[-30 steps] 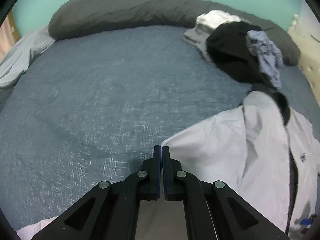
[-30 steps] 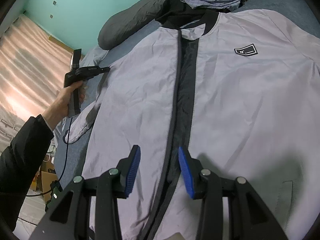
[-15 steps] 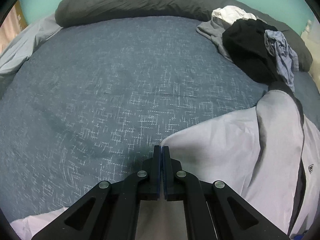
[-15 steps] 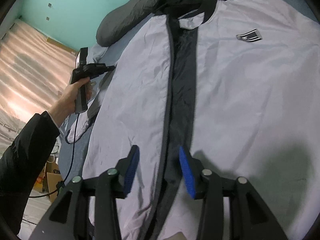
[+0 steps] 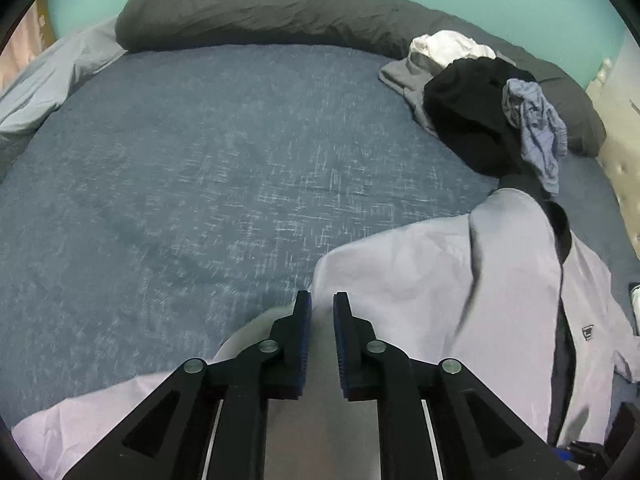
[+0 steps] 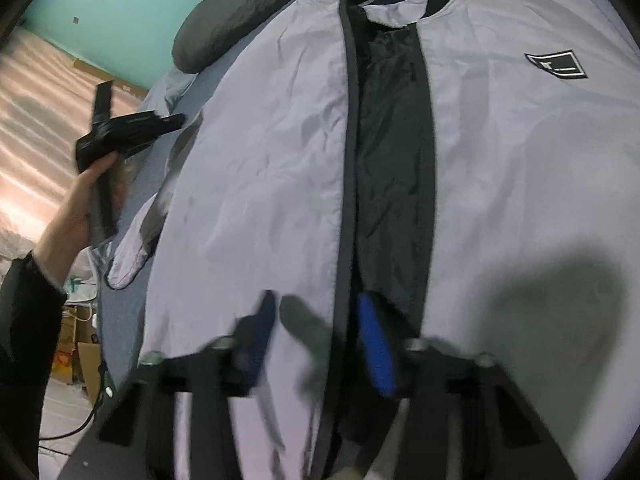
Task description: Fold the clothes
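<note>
Down my left wrist view, my left tongs angle over the bed, their jaws parting to release the pale jacket sleeve lying between them. From my right wrist view, my right tongs straddle the jacket's dark zipper edge, closing, not yet pinching, ready to fold.

right tongs motion-blurred, jacket hem cut off
</note>
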Demonstrator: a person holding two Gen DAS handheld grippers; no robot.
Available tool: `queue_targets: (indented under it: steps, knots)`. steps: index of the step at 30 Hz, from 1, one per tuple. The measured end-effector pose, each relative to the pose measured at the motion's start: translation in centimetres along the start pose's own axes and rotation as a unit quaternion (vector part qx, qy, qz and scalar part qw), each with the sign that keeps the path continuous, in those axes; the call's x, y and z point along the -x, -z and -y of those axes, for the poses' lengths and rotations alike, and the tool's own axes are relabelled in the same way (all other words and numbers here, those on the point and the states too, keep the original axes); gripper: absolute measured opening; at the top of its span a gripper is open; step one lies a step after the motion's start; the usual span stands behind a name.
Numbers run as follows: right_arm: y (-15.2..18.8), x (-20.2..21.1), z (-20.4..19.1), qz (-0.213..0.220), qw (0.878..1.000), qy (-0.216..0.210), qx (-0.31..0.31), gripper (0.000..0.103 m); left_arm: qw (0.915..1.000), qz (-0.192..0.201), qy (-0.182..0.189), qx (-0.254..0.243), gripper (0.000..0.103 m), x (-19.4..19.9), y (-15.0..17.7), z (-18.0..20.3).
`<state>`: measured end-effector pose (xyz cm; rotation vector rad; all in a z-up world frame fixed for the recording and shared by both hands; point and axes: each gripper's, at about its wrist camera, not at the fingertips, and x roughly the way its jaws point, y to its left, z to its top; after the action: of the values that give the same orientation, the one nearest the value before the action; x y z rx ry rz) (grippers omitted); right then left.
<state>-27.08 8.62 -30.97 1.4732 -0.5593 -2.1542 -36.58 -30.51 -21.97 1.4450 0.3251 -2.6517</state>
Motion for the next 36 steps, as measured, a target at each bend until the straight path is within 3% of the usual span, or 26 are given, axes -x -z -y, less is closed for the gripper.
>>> queue_targets:
  steps: [1,3,6,14,22,26,29,35,36]
  knots:
    - [0.2,0.1,0.3,0.003,1.000,-0.003,-0.008,0.016,1.0000,-0.001,0.002,0.000,0.014,0.5,0.3,0.0]
    - [0.5,0.4,0.8,0.008,1.000,-0.010,-0.024,0.008,1.0000,0.000,0.003,-0.001,0.015,1.4,0.8,0.1]
    - [1.1,1.4,0.8,0.022,0.999,-0.023,-0.024,0.002,0.9999,-0.005,-0.001,-0.016,0.019,1.8,1.8,0.6]
    - [2.6,5.3,0.1,0.058,0.997,-0.038,-0.024,0.002,0.9982,-0.053,0.004,-0.027,0.023,-0.5,5.1,1.5]
    - [3.7,4.7,1.3,0.039,0.998,-0.029,-0.042,0.002,0.9975,-0.070,0.003,-0.005,0.023,-2.6,6.3,0.8]
    - [4.4,4.0,1.4,0.023,0.999,-0.014,-0.046,0.002,0.9981,-0.062,0.006,0.000,0.023,-2.2,6.1,0.5]
    - [4.0,4.1,1.5,0.020,0.997,-0.042,-0.056,0.003,0.9988,-0.046,0.012,0.012,0.023,-1.2,6.7,0.0]
    - [0.3,5.5,1.6,0.036,0.998,-0.014,-0.043,0.008,0.9973,-0.012,0.035,0.064,0.023,1.8,9.5,-1.4]
    - [-0.7,5.7,1.6,0.041,0.998,-0.019,-0.043,0.012,0.9962,-0.010,0.044,0.075,0.023,2.2,10.1,-1.4]
